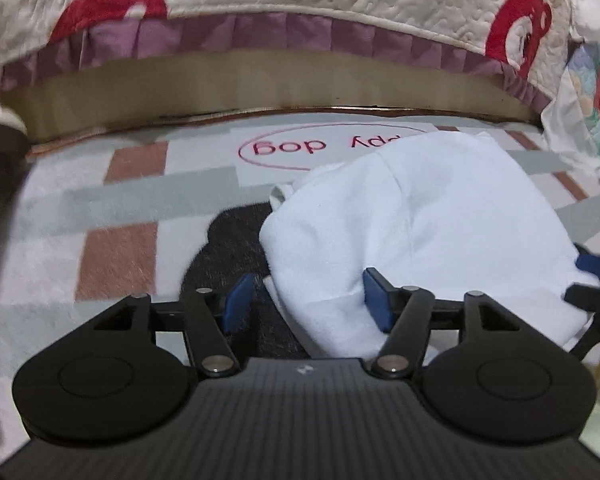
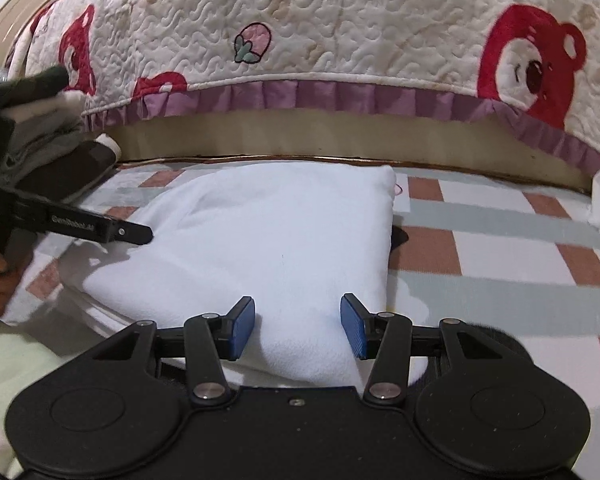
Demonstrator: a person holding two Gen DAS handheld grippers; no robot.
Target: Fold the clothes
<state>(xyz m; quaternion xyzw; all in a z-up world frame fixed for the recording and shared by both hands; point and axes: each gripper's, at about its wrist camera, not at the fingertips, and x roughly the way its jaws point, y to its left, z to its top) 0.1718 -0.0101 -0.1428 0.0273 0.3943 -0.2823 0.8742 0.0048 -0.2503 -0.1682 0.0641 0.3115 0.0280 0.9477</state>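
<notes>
White garment [image 2: 268,240] folded on a checked blanket [image 2: 500,240], both grippers at its near edge.

The left gripper [image 1: 304,300] has its jaws spread, the garment's corner lying between them unpinched. The right gripper [image 2: 298,326] also stands with jaws spread over the cloth's near fold, pads clear of it. Behind runs a quilt [image 2: 340,40] with red bears and a purple frill.

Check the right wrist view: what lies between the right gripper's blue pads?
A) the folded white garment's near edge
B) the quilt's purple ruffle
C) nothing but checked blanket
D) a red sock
A: the folded white garment bulges up between the right gripper's spread blue pads, its near edge reaching past them.
</notes>
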